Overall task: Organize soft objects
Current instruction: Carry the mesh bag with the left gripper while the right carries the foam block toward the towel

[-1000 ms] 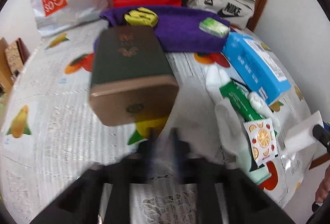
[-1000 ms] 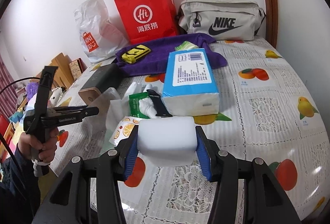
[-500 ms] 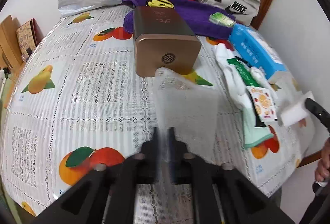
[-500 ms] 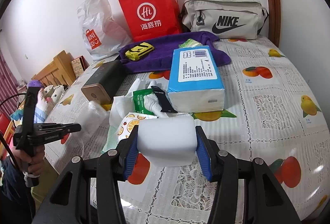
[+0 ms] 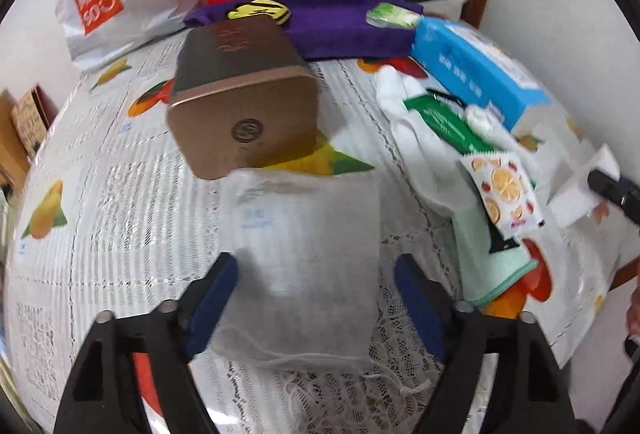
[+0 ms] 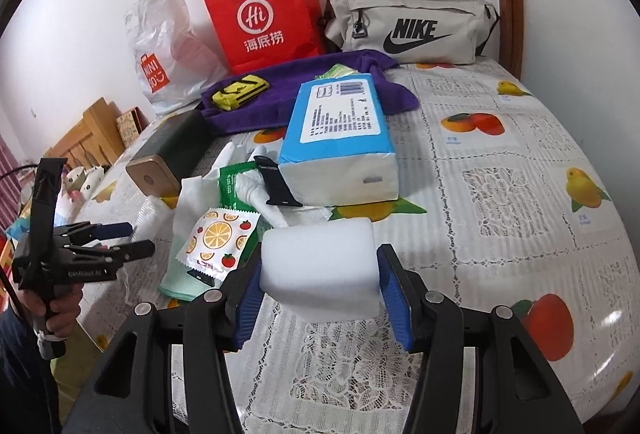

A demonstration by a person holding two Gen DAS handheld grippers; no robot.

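A sheer white mesh drawstring pouch (image 5: 304, 262) lies flat on the tablecloth between the open jaws of my left gripper (image 5: 316, 298); the gripper also shows in the right wrist view (image 6: 128, 238). My right gripper (image 6: 320, 298) is shut on a white foam sponge (image 6: 320, 262) and holds it above the table's front part; the sponge also shows in the left wrist view (image 5: 580, 190). A pile of soft things lies mid-table: white cloth (image 6: 192, 194), green wipes pack (image 6: 232, 182), orange-print packet (image 6: 216, 238), mint cloth (image 6: 180, 282).
A gold-ended dark box (image 5: 240, 102) lies just beyond the pouch. A blue tissue pack (image 6: 340, 142), purple towel (image 6: 280, 90) with a yellow object (image 6: 240, 90), red paper bag (image 6: 264, 18), Miniso bag (image 6: 160, 50) and Nike bag (image 6: 408, 22) stand behind.
My left gripper has opened and let go of the mesh pouch, which now lies flat on the table. My right gripper has stayed shut on the sponge.
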